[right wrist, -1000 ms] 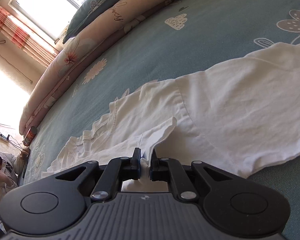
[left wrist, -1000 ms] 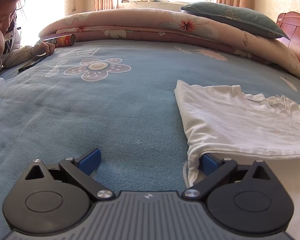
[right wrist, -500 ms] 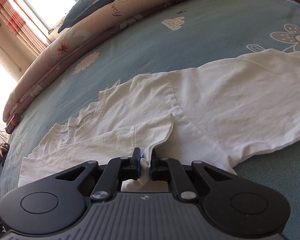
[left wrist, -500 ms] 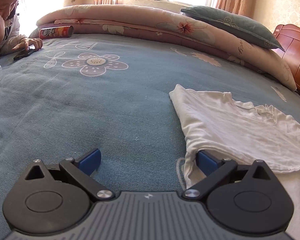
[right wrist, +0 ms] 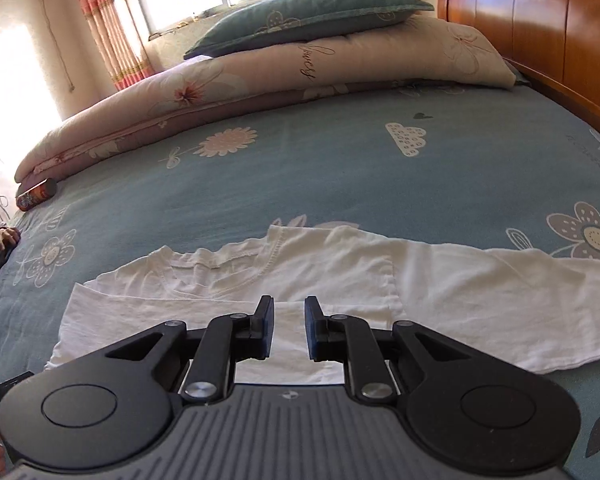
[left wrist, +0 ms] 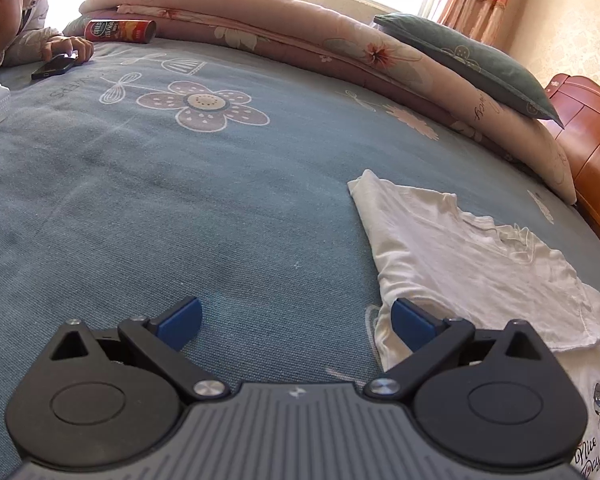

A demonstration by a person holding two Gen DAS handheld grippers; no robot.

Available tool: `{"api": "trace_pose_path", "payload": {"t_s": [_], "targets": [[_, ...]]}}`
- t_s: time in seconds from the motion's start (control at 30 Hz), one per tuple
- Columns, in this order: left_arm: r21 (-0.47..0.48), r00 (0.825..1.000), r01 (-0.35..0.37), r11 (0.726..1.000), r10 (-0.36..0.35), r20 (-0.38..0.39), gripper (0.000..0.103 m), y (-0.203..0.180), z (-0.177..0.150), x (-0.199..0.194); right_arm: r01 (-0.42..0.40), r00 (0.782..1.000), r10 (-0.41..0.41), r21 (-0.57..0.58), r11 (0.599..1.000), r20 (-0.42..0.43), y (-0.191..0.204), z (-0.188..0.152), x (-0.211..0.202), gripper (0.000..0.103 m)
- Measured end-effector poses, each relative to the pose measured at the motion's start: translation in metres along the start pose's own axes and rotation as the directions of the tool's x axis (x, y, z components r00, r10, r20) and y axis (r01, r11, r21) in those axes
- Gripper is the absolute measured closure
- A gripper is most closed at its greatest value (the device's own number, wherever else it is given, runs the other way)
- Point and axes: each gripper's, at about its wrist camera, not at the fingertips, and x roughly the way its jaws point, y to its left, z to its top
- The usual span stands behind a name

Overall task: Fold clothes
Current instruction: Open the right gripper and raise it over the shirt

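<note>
In the left wrist view, the left gripper (left wrist: pixel 296 320) stands with its blue-padded jaws spread wide and nothing between them. Its right-hand pad lies at the near edge of the white cotton T-shirt (left wrist: pixel 460 256); whether it touches the cloth cannot be told. The T-shirt lies flat on the blue bedspread with its flower prints (left wrist: pixel 180 208), with one side folded over the body and a printed figure showing at its near corner. Beyond the T-shirt, along the far side of the bedspread, runs a rolled pink floral quilt (left wrist: pixel 300 36), and a dark green pillow (left wrist: pixel 468 64) rests on top of it. A red cylindrical snack can (left wrist: pixel 120 31) lies on its side against the quilt, well apart from the T-shirt. Near the can a seated person's hand (left wrist: pixel 66 48) rests on a black phone (left wrist: pixel 54 67). An orange wooden headboard (left wrist: pixel 588 156) rises beyond the T-shirt at the picture's right edge.

In the right wrist view, the right gripper (right wrist: pixel 288 328) hangs above the T-shirt (right wrist: pixel 480 300) with a narrow gap between its black fingers. Its jaws have just been opening, and no cloth is caught between them. The T-shirt lies spread across the bedspread (right wrist: pixel 300 184) just beyond the fingertips, its neckline towards the quilt (right wrist: pixel 260 80) and a folded sleeve lying on its body. The pillow (right wrist: pixel 312 8) sits on the quilt, well beyond the T-shirt, and the headboard (right wrist: pixel 540 20) stands to the right. The snack can (right wrist: pixel 36 194) lies far left of the T-shirt.
</note>
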Motion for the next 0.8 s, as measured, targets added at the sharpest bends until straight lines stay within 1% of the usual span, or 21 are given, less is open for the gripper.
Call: {"api": "trace_pose_path", "payload": {"t_s": [0.07,0.13,0.2,0.27,0.37,0.43,0.5,0.57,0.6,0.63,0.67,0.73,0.8], "targets": [[0.013,1.000,0.018,1.000,-0.018,-0.005,0.002,-0.001,-0.001,-0.001,-0.074,0.997,0.073,-0.069,0.995,-0.005,0.031,0.016,-0.008,0.084],[0.007,1.000,0.031,1.000,-0.031,-0.004,0.002,0.002,-0.001,-0.003,-0.147,0.989,0.146,-0.133,0.980,-0.020,0.064,0.032,-0.011,0.084],[-0.004,1.000,0.029,1.000,-0.029,0.003,0.002,0.008,0.000,-0.005,-0.212,0.977,0.206,-0.188,0.959,-0.049,0.095,0.038,-0.004,0.084],[0.007,1.000,0.026,1.000,-0.026,-0.002,0.002,0.015,0.003,-0.006,-0.255,0.966,0.237,-0.230,0.939,-0.101,0.126,0.034,0.016,0.084],[0.056,0.998,0.048,0.997,-0.046,-0.034,0.002,0.020,0.001,-0.004,-0.298,0.948,0.251,-0.265,0.917,-0.197,0.168,0.018,0.060,0.086],[0.069,0.999,0.045,0.997,-0.043,-0.030,0.002,0.019,-0.001,-0.005,-0.322,0.930,0.255,-0.252,0.912,-0.265,0.192,0.000,0.092,0.087],[0.087,0.999,0.043,0.995,-0.040,-0.032,0.002,0.018,-0.002,-0.005,-0.348,0.914,0.270,-0.242,0.906,-0.304,0.211,-0.017,0.116,0.088],[0.095,0.999,0.041,0.995,-0.037,-0.035,0.002,0.017,-0.002,-0.004,-0.347,0.910,0.266,-0.233,0.909,-0.317,0.223,-0.036,0.137,0.088],[0.096,0.999,0.040,0.995,-0.037,-0.035,0.002,0.017,-0.002,-0.003,-0.328,0.913,0.242,-0.236,0.915,-0.327,0.227,-0.044,0.147,0.088],[0.096,0.999,0.040,0.995,-0.037,-0.035,0.002,0.017,-0.002,-0.003,-0.293,0.913,0.195,-0.245,0.924,-0.358,0.228,-0.054,0.158,0.087],[0.097,0.999,0.041,0.994,-0.037,-0.035,0.002,0.018,-0.002,-0.002,-0.264,0.908,0.151,-0.254,0.931,-0.391,0.228,-0.063,0.166,0.088],[0.100,0.999,0.040,0.994,-0.037,-0.036,0.002,0.018,-0.001,-0.001,-0.271,0.908,0.158,-0.259,0.927,-0.387,0.224,-0.066,0.163,0.088],[0.095,0.999,0.035,0.995,-0.032,-0.036,0.002,0.018,-0.001,-0.001,-0.276,0.909,0.166,-0.254,0.927,-0.382,0.223,-0.059,0.156,0.088]]}}
